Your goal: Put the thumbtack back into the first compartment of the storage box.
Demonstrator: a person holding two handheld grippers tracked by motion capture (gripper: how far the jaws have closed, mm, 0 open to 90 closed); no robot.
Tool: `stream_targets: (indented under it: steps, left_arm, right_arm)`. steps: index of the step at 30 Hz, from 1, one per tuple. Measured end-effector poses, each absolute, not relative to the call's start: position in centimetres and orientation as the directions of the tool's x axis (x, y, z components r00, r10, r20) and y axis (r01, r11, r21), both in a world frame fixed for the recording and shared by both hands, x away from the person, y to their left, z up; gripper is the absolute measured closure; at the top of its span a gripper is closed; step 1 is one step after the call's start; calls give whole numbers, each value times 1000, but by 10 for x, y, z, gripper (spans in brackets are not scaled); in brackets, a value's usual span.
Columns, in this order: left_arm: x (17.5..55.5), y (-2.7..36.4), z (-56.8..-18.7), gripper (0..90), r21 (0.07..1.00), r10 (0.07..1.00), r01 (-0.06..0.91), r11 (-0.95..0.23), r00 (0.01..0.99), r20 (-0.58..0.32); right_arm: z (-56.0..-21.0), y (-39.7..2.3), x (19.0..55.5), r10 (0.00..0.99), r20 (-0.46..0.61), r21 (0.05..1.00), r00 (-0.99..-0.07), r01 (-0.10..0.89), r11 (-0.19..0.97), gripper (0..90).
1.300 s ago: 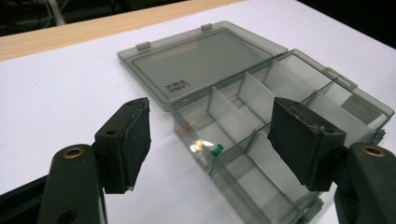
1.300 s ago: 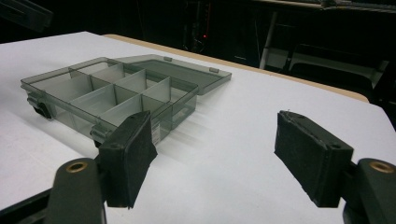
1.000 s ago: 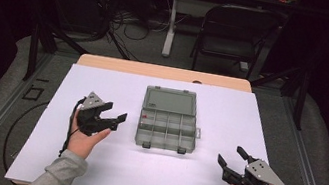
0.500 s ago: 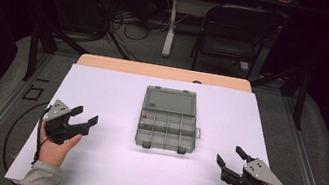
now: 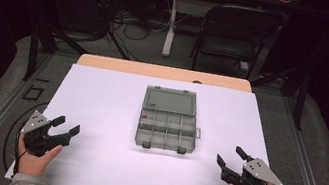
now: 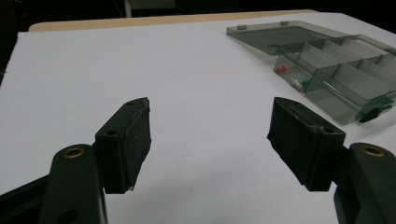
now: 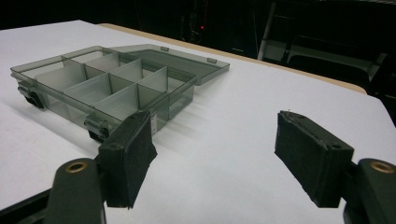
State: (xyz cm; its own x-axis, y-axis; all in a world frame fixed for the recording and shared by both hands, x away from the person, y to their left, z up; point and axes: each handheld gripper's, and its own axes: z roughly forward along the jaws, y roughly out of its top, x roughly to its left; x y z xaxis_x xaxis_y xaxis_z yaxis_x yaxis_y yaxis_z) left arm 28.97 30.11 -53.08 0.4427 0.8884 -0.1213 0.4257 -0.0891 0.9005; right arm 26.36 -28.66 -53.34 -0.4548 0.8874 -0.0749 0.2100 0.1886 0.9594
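Withdrawn leftward, left gripper (image 5: 65, 129) jaws gape, well apart from organizer box (image 5: 168, 119).

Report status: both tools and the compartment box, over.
Left tool open, empty, near table's left edge. Right tool open, empty, near right edge. Compartment box centre table, lid open flat, small red bit inside. Nothing in the way.

You have one organizer box (image 5: 168, 119) on desk (image 5: 100, 102), lid open; two grippers, left (image 5: 63, 128) and right (image 5: 230, 156); one folding chair (image 5: 235, 33) behind.
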Motion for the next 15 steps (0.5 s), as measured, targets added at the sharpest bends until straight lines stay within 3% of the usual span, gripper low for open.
stream_targets:
  steps: [15]
  left_arm:
    - [295,293,-536,295,897,877,432,-92,462,-133]
  right_arm:
    - [-535,-288,267,884,-78,953,-461,226,202,270]
